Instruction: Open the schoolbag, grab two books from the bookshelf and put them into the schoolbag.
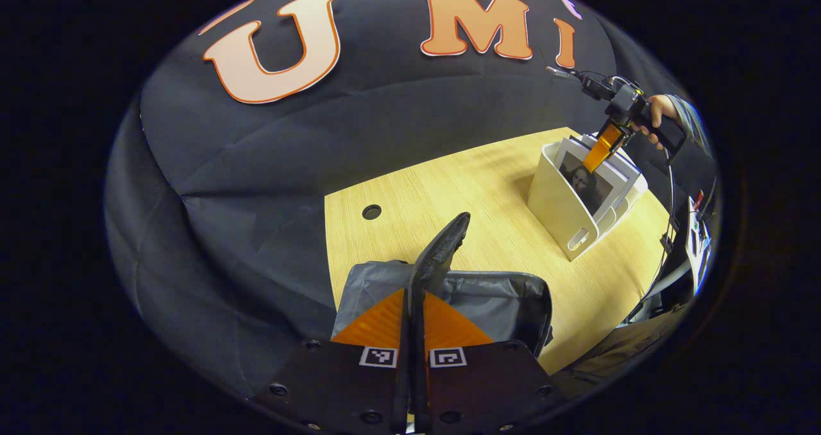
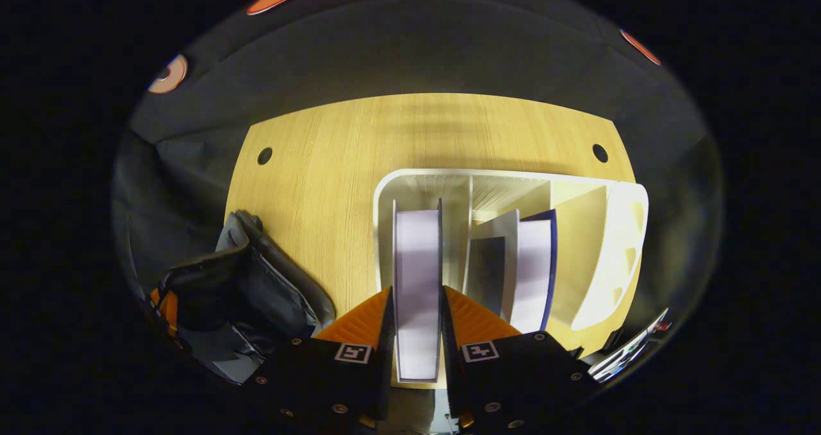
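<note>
The grey schoolbag (image 1: pixel 494 300) lies on the wooden table just under my left gripper (image 1: pixel 414 300), which is shut on its black strap (image 1: pixel 442 242) and holds it upright. The white bookshelf (image 1: pixel 561 207) stands to the right with several books. My right gripper (image 1: pixel 603 153), held by a hand (image 1: pixel 659 115), reaches down into it from above. In the right gripper view, my right gripper (image 2: pixel 417 292) is shut on an upright book (image 2: pixel 417 255) in the left slot of the bookshelf (image 2: pixel 616 230). Two more books (image 2: pixel 529 271) lean in the middle slot. The schoolbag (image 2: pixel 256 287) sits at lower left.
The table (image 1: pixel 449 185) has a round cable hole (image 1: pixel 371 212) near its far left corner, and two holes (image 2: pixel 264 156) (image 2: pixel 600 153) show in the right gripper view. Black cloth wall surrounds the table. Cables and clutter (image 1: pixel 696 236) sit past the table's right edge.
</note>
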A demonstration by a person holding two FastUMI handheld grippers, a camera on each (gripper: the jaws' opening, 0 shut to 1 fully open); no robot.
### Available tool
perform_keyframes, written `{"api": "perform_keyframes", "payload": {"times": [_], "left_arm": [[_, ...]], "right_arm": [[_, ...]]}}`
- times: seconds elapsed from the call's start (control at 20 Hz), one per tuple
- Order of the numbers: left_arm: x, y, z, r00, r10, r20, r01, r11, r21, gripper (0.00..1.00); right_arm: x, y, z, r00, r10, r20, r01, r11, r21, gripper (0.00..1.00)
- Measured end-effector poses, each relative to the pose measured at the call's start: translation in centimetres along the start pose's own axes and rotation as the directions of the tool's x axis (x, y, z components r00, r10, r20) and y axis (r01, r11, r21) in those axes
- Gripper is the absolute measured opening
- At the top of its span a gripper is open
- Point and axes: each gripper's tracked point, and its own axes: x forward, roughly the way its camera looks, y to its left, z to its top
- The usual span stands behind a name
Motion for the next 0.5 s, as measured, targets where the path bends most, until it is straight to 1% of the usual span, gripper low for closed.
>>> {"api": "perform_keyframes", "payload": {"times": [0.05,0.1,0.25,0.4,0.5], "left_arm": [[0.0,-0.1,0.0,1.000,-0.001,0.001,0.001,1.000,-0.004,0.05],[-0.1,-0.3,-0.1,1.000,-0.005,-0.002,0.005,1.000,-0.009,0.05],[-0.1,-0.5,-0.2,1.000,-0.006,0.002,0.006,1.000,-0.012,0.05],[0.0,-0.7,-0.2,1.000,-0.010,0.000,0.010,1.000,-0.011,0.05],[0.1,-0.7,-0.1,1.000,-0.009,-0.001,0.009,1.000,-0.009,0.04]], "right_arm": [[-1.0,0.4,0.2,1.000,0.026,0.016,-0.026,0.999,0.021,0.34],[-2.1,0.6,0.5,0.998,0.049,0.033,-0.050,0.998,0.036,0.34],[-5.4,-0.2,0.3,0.995,0.067,0.070,-0.069,0.997,0.029,0.33],[-8.9,-0.3,-0.1,0.988,0.109,0.108,-0.114,0.993,0.039,0.33],[-11.6,-0.9,-0.6,0.982,0.124,0.139,-0.130,0.991,0.032,0.33]]}}
